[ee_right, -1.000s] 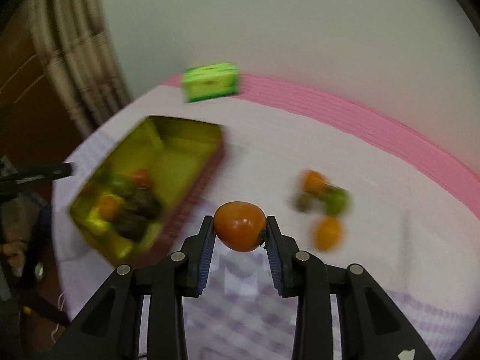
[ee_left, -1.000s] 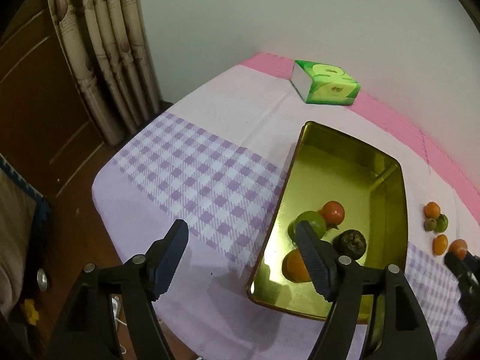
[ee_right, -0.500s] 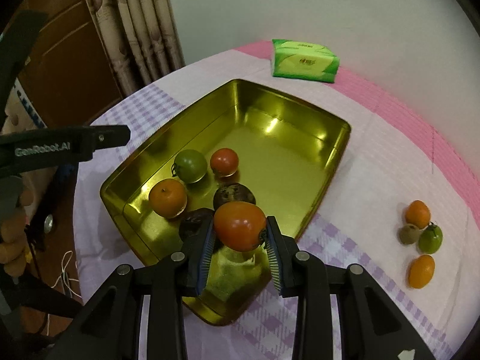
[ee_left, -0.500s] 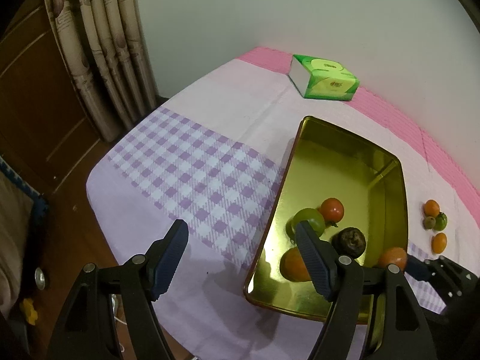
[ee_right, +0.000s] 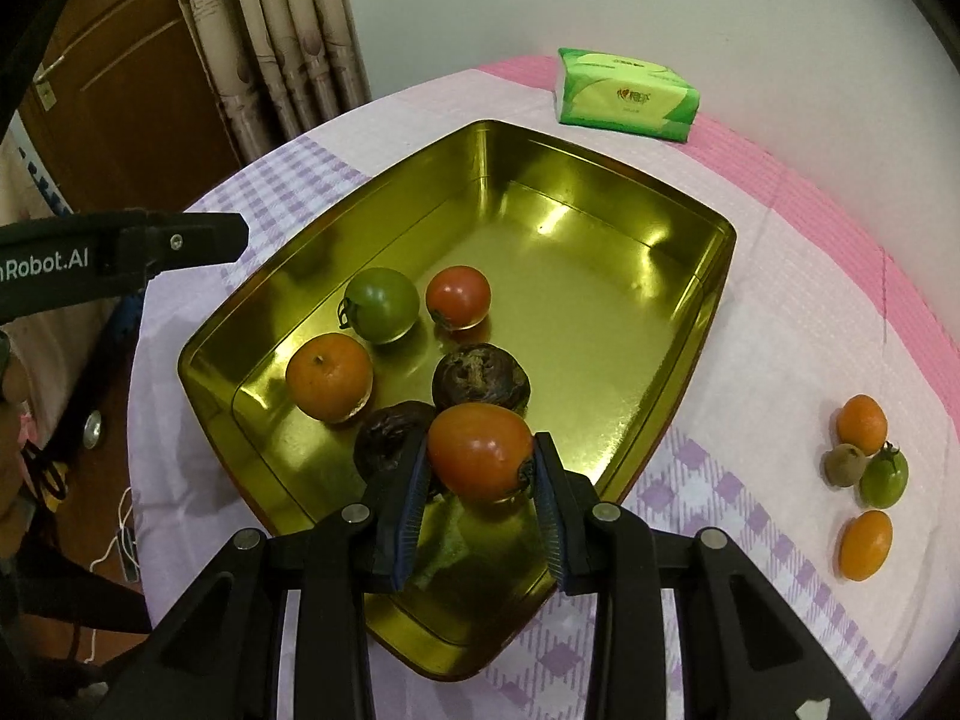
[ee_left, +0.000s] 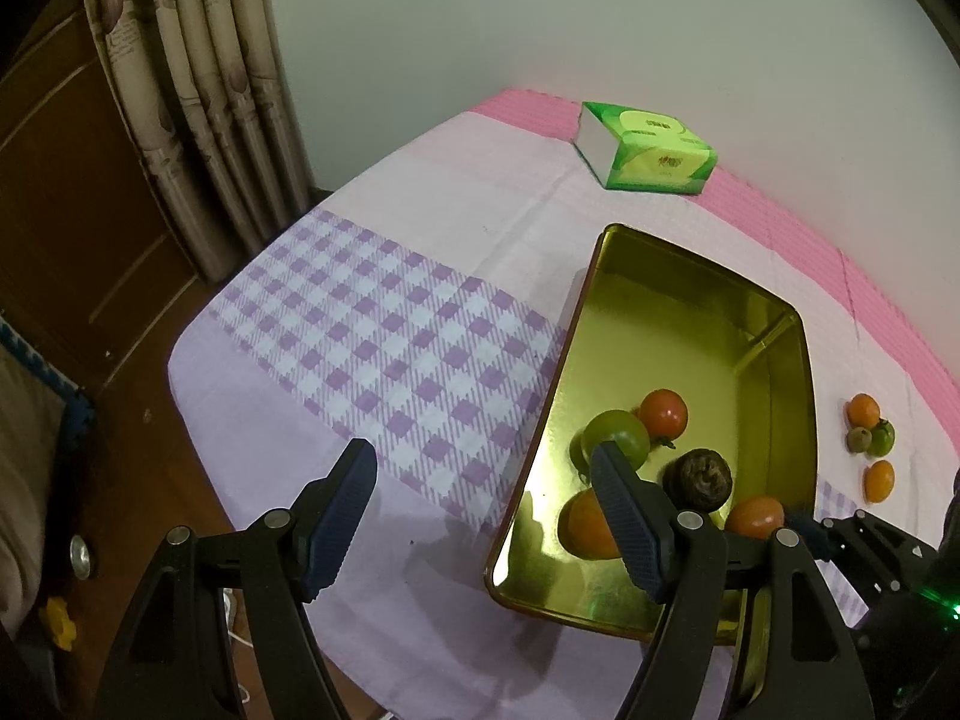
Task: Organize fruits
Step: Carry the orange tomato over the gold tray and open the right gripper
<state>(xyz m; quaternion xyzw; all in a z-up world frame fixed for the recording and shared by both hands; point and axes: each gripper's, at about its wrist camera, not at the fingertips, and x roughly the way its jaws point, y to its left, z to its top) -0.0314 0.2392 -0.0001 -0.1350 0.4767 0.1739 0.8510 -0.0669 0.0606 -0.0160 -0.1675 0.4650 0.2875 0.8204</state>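
Note:
My right gripper [ee_right: 480, 462] is shut on an orange-red tomato [ee_right: 477, 456] and holds it low over the near end of the gold tray [ee_right: 600, 156]. In the tray lie a green tomato [ee_right: 382, 303], a red tomato [ee_right: 458, 296], an orange [ee_right: 329, 377] and two dark wrinkled fruits [ee_right: 480, 375]. The held tomato [ee_left: 755, 517] also shows in the left wrist view, by the tray's [ee_left: 690, 258] near right wall. My left gripper [ee_left: 480, 456] stands open over the tray's near left rim, with nothing between its fingers.
Several small fruits [ee_right: 862, 423] sit on the cloth to the right of the tray, among them a green one [ee_right: 884, 477] and an orange one [ee_right: 865, 545]. A green tissue pack [ee_right: 627, 93] lies at the far edge by the wall. Curtains and a wooden door stand at the left.
My right gripper carried the tomato from above the cloth leftwards over the tray and sank lower. The left gripper stayed where it was.

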